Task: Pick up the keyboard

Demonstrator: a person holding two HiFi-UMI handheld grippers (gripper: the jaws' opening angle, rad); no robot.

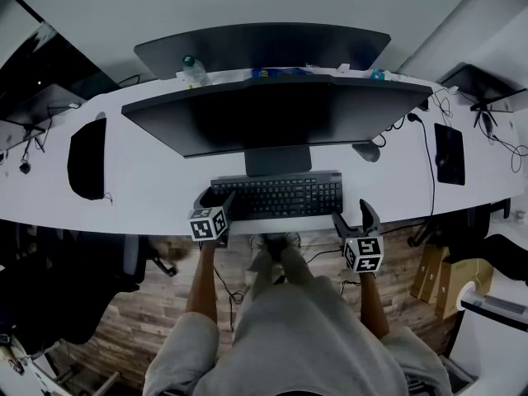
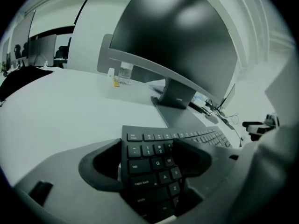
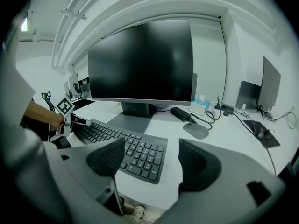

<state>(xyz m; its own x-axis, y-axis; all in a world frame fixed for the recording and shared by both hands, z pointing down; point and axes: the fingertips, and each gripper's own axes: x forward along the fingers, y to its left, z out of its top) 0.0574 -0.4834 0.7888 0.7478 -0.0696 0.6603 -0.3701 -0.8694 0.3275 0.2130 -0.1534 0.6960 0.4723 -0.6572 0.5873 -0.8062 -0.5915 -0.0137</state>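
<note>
Flat black keyboard [image 1: 280, 195] with low matte keys lies at the front edge of the smooth white bench [image 1: 148, 180], right before the curved monitor [image 1: 272, 114]. Left claw [image 1: 218, 200] gapes wide around its left end, one chunky pad [image 2: 191, 155] over the keys. Can't tell if it's pressing. Right claw [image 1: 355, 219] is spread wide with nothing in it, off the front edge. A clear bottle [image 1: 191, 68] stands at the back edge, contents unclear.

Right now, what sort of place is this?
Most likely an open-plan office: a long white shared desk, a large monitor with a keyboard in front of it, and more monitors at neighbouring seats.
</note>
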